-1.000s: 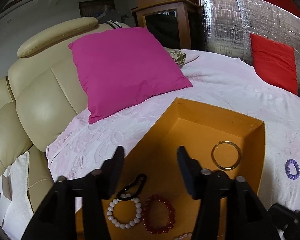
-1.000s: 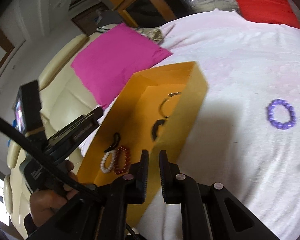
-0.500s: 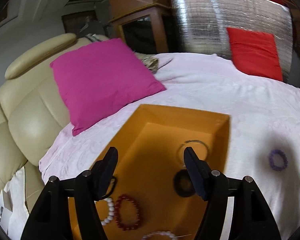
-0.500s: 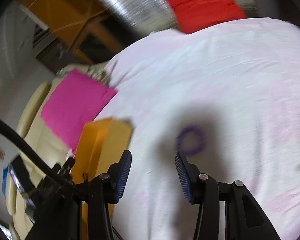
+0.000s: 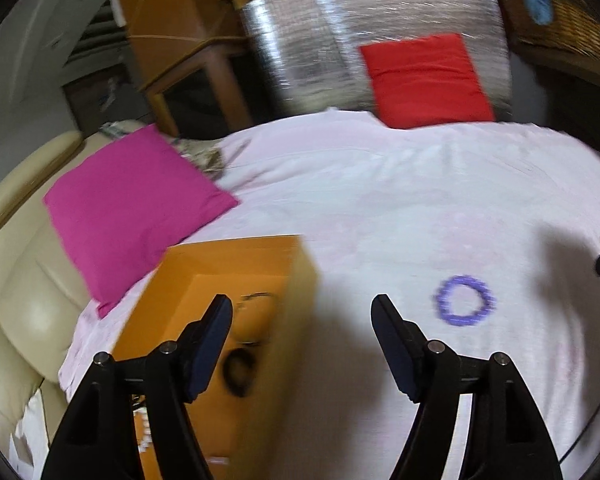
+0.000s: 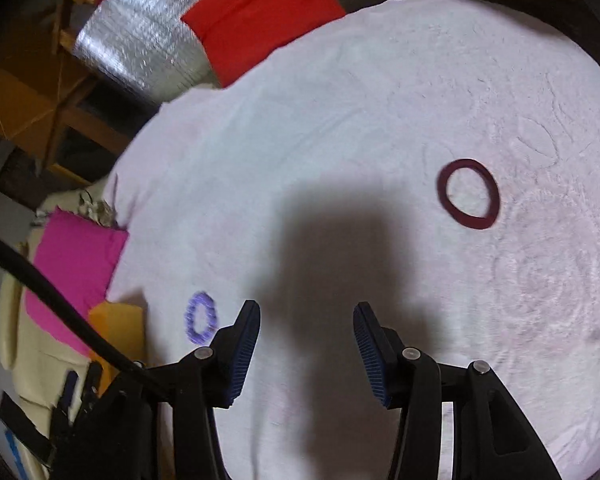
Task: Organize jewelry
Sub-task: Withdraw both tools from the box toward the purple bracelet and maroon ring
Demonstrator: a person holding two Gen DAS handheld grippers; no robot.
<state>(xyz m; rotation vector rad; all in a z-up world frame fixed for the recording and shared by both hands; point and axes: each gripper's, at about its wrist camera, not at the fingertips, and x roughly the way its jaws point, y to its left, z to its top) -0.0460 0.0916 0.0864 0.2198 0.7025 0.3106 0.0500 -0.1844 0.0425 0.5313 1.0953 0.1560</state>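
Observation:
An orange box [image 5: 236, 264] sits on the pale pink bedspread [image 5: 380, 200] and holds several bracelets, blurred, among them a black ring [image 5: 238, 364]. My left gripper [image 5: 302, 312] is open and empty, over the box's right wall. A purple bead bracelet [image 5: 464, 300] lies on the spread to its right; it also shows in the right wrist view [image 6: 201, 318]. A dark red bangle [image 6: 468, 194] lies further right. My right gripper [image 6: 306, 320] is open and empty above the spread between the two.
A magenta cushion [image 5: 132, 208] leans on a cream leather sofa [image 5: 16, 280] at the left. A red cushion [image 5: 424, 80] rests against a silver foil panel [image 5: 320, 40] at the back, beside a wooden cabinet [image 5: 172, 32].
Both grippers have swung right, away from the box. The right gripper has opened from shut. The dark red bangle has come into the right wrist view.

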